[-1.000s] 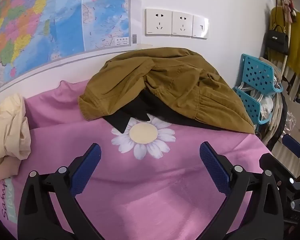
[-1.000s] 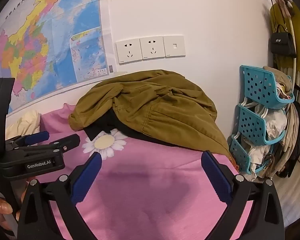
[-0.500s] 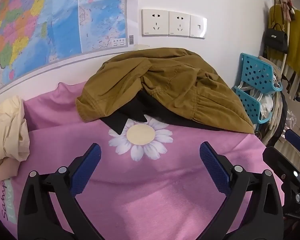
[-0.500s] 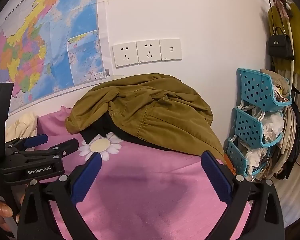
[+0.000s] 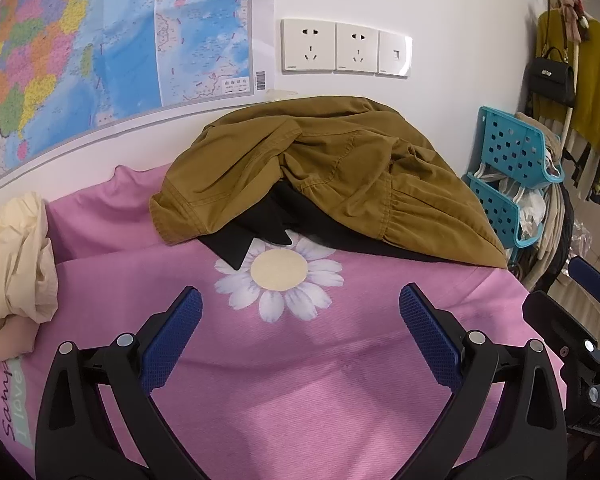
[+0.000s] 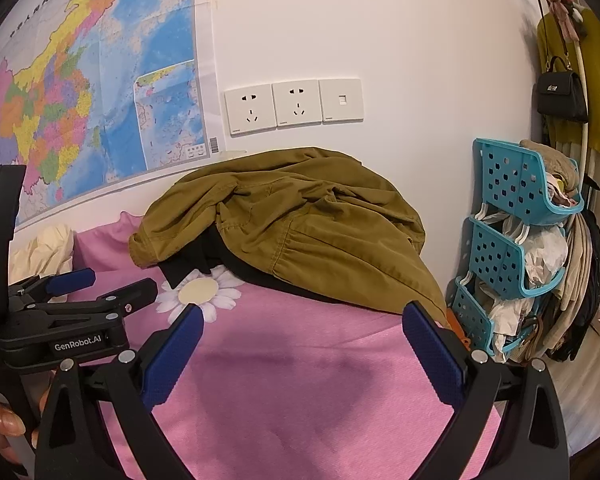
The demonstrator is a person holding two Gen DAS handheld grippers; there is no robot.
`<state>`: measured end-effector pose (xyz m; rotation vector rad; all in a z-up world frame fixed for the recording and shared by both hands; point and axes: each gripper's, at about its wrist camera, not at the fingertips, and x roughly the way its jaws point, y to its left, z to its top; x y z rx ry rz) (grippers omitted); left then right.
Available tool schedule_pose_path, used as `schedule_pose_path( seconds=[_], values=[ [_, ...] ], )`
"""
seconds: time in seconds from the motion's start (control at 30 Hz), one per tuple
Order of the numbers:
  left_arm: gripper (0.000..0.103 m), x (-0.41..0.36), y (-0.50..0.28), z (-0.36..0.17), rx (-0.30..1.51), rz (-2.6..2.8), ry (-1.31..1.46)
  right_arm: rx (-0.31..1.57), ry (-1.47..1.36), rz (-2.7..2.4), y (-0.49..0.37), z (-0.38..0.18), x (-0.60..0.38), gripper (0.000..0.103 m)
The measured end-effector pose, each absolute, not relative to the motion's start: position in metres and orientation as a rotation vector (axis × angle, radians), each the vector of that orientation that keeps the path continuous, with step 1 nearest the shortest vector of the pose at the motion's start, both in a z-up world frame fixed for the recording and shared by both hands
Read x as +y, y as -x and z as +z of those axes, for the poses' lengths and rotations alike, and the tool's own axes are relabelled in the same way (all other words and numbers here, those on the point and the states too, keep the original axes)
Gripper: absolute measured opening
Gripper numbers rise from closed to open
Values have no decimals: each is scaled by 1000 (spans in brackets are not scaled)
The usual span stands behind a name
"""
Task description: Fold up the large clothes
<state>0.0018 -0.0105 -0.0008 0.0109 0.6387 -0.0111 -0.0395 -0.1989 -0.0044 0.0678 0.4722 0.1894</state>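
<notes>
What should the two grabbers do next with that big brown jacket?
Probably move both forward to the brown jacket. The left gripper and right gripper are both open and empty above the pink sheet, and the jacket lies crumpled over something black, so nothing is spread out for folding yet.

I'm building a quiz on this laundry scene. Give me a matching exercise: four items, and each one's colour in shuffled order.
Items:
1. jacket
2. garment under the jacket
3. crumpled cloth at the left
4. storage rack

Colours:
A. black
B. turquoise
C. olive-brown
D. cream

Pairs: 1-C, 2-A, 3-D, 4-B
</notes>
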Motion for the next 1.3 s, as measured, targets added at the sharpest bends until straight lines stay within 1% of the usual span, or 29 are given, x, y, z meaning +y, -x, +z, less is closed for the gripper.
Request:
schedule_pose_path(
  seconds=[1.3],
  values=[
    [98, -3, -1, 0, 623, 12, 17, 462, -40, 197, 37, 1, -191, 97]
  ],
)
